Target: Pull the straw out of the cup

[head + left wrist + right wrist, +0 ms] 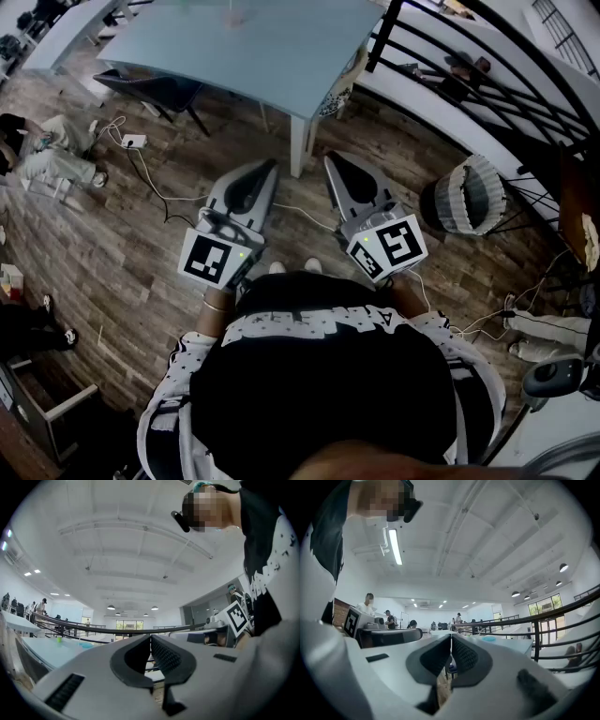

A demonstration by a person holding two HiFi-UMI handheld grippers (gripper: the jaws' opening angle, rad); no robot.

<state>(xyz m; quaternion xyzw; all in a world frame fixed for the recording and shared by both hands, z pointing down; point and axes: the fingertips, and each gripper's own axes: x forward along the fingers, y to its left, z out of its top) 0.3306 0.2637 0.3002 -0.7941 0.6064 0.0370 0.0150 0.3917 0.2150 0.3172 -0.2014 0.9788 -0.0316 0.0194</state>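
Our dark shirt (319,375) fills the lower part of the head view. Just beyond it we hold the left gripper (270,165) and the right gripper (331,159) side by side above the wooden floor (112,244), each with its jaws pressed together on nothing. Ahead stands the pale blue table (281,56). Near its far edge we see a small, faint shape that seems to be the cup (233,13), too blurred for us to make out the straw.
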